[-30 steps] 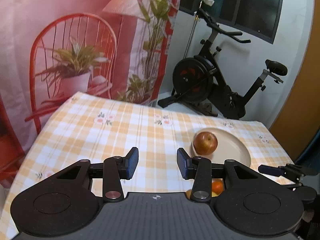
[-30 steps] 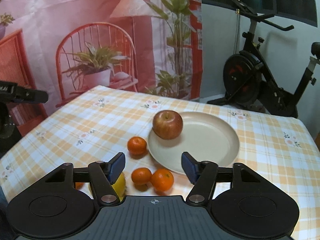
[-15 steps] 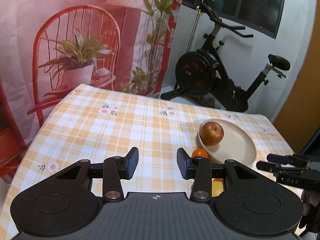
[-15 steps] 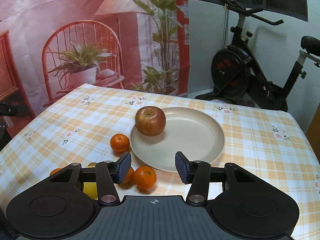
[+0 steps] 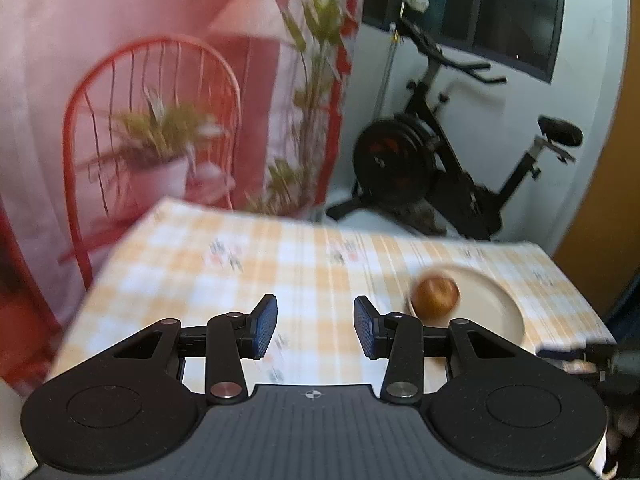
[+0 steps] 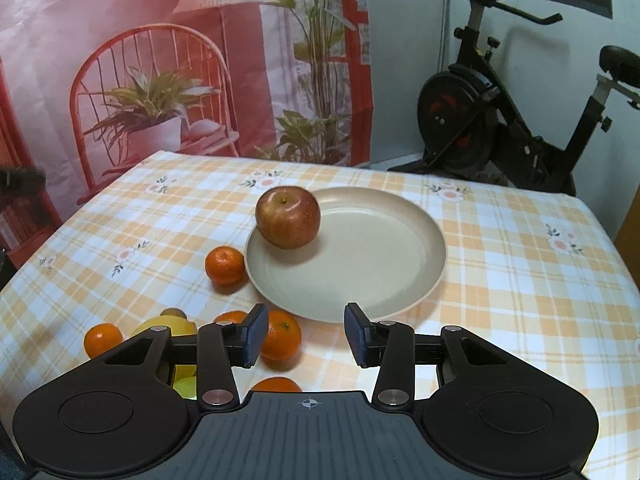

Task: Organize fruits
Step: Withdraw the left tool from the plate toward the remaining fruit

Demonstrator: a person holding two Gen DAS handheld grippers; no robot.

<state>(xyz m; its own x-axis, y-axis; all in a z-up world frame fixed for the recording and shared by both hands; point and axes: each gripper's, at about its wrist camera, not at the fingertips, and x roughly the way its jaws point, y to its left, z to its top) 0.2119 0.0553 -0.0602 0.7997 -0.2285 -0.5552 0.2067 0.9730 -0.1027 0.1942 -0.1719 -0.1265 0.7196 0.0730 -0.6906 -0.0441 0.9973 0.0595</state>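
Right wrist view: lemon (image 6: pixel 176 330) half-hidden behind right gripper (image 6: pixel 306 335).

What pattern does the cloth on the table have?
The tablecloth has an orange, white and pale blue check with small flowers, clearest in the right wrist view.

A pink printed backdrop (image 6: pixel 168 40) showing a red chair, lamp and plants hangs behind the desk (image 6: pixel 520 248) with its orange checked cloth. A black exercise bike (image 6: pixel 500 120) stands against the white wall (image 6: pixel 400 80), under a dark window (image 5: pixel 516 12).
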